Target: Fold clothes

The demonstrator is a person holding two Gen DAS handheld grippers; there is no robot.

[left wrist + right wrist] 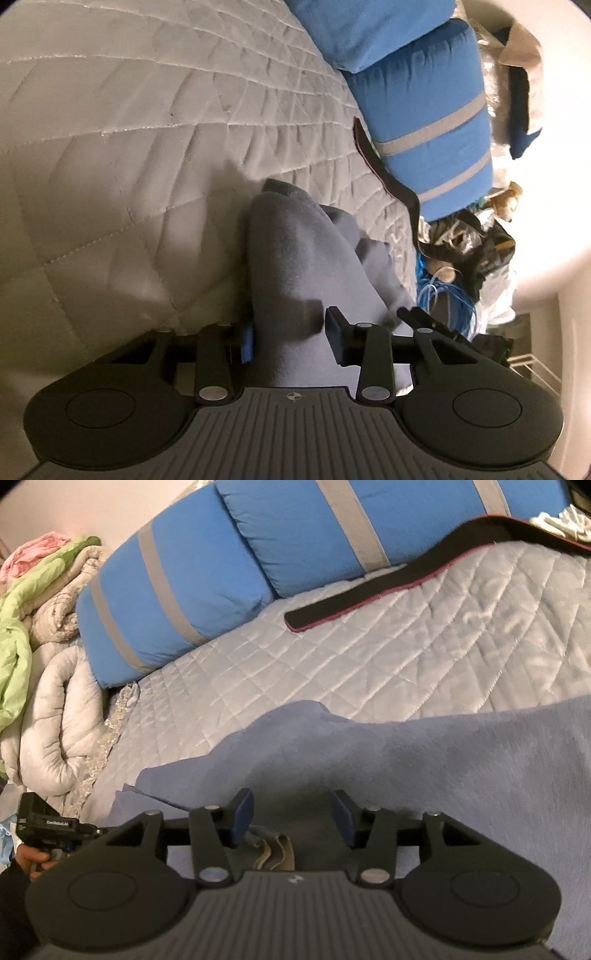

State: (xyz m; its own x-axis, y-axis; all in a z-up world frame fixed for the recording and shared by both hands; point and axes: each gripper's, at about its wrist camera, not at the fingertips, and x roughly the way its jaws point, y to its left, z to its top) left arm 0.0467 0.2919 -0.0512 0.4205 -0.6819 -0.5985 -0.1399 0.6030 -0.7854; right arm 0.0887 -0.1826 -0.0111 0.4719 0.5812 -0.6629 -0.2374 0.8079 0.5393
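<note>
My left gripper (291, 341) has a thick fold of the grey-blue garment (295, 251) bunched between its pads; the cloth fills the gap, so I read it as clamped on the garment. In that view the garment rises from lower centre over the quilt (129, 129), with blue pillows (424, 110) at upper right. My right gripper (293, 819) hangs released, jaws apart, just above the garment (406, 760), which spreads across the lower half. A black strap (369, 594) lies on the quilt (369, 664) below the pillows (177, 590).
</note>
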